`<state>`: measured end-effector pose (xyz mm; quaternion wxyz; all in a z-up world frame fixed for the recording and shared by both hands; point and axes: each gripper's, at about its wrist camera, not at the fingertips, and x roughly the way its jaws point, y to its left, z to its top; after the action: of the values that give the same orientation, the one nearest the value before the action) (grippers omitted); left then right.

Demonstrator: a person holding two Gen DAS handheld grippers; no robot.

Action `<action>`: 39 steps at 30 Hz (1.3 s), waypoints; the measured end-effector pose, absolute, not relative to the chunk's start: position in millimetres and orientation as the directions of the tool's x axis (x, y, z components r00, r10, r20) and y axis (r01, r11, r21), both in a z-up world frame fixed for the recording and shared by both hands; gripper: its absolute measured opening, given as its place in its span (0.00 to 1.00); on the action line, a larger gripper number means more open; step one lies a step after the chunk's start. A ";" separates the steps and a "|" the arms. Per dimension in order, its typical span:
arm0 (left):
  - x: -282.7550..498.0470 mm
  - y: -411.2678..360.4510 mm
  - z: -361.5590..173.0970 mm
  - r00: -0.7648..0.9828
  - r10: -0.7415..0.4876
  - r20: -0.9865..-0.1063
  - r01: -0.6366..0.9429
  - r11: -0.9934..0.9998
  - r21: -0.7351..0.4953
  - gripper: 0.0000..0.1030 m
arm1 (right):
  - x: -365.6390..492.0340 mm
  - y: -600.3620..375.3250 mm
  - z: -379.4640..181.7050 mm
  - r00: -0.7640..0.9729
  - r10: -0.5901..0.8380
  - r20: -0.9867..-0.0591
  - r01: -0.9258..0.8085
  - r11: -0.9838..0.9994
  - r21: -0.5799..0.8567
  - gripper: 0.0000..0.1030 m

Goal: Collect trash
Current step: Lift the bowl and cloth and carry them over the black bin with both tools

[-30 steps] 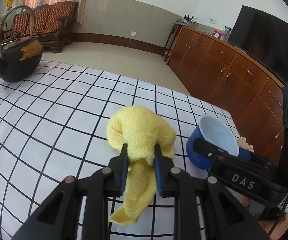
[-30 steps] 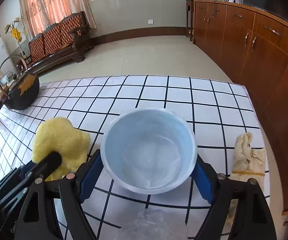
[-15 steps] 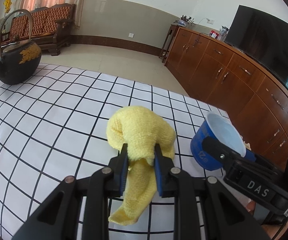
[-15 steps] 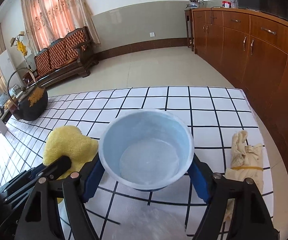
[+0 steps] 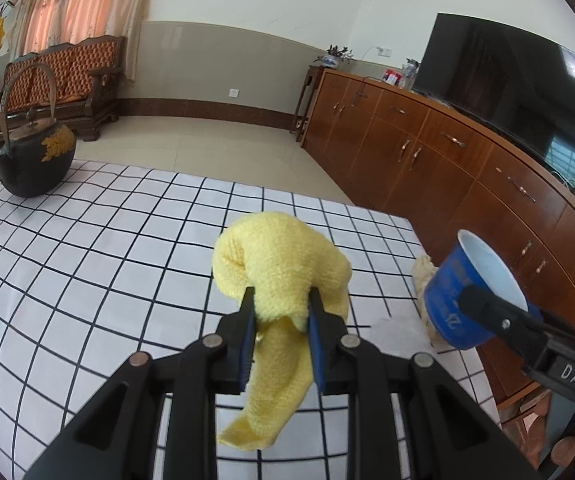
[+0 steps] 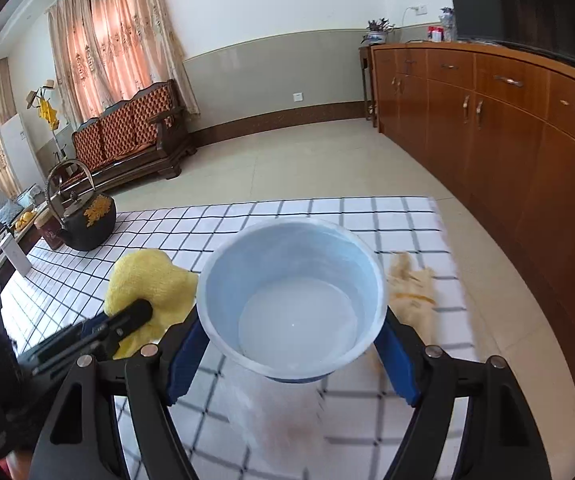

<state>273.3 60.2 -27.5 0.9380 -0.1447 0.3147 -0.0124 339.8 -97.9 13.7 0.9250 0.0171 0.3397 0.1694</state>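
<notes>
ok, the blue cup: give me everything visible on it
The blue cup is round and tapered, blue outside with pale lettering too blurred to read, white inside and apparently empty. It looks like a paper or thin plastic tub. The right tool clamps its sides with blue pads, holding it clear above the checked cloth, tilted in the left view, mouth open upward. Nothing else touches it.

The left claw [image 5: 280, 308] pinches a yellow cloth [image 5: 279, 268], whose tail hangs below the blue pads above the checked desk [image 5: 87, 248]. To the right, the right claw [image 5: 499, 320] grips a blue cup [image 5: 471, 292], tilted, beside a crumpled beige rag [image 5: 423, 276]. A black kettle [image 5: 35, 160] stands far left.
</notes>
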 end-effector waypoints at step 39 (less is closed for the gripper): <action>183.0 -227.9 -36.4 0.552 -0.508 -0.661 0.421 0.854 -0.304 0.24 | 153.9 -411.5 -52.0 0.691 -0.002 -0.723 0.185 0.967 0.174 0.77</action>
<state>183.0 -227.9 -36.4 0.8793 -0.0549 0.3926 -0.2642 153.9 -411.5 -52.0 0.9121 0.1173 0.3895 -0.0512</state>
